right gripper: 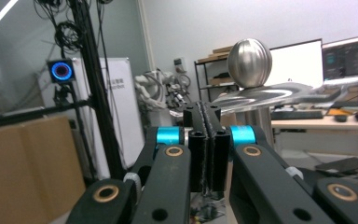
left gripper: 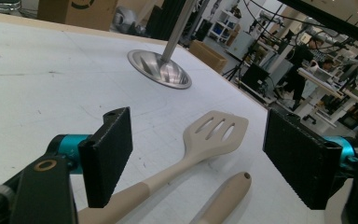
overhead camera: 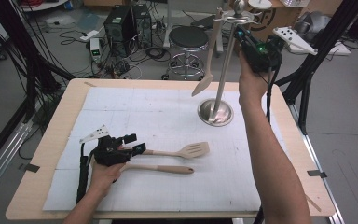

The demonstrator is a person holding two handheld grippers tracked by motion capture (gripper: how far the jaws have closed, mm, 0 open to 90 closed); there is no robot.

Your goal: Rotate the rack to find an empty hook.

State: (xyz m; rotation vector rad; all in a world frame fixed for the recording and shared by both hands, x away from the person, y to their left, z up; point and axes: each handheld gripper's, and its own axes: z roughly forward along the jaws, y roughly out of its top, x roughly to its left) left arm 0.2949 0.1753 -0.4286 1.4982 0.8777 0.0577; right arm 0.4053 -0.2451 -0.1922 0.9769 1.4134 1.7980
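**Arm and Gripper Pose**

Left hand (overhead camera: pixel 103 175) rests low, forearm entering from the bottom edge. Left gripper (overhead camera: pixel 134 143) points level, toward the right of the high view; jaws stand wide apart, nothing pressed between the pads (left gripper: pixel 108 154). Right arm extends forward and upward, hand (overhead camera: pixel 251 84) raised high. Right gripper (right gripper: pixel 208 149) is held aloft, jaws fully closed, pads touching, nothing between them.

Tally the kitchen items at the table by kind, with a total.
Slotted spatula: 1
Utensil hanging on the stand: 1
Utensil lying nearest the left gripper, head hidden: 1
Metal utensil stand: 1
Total: 4
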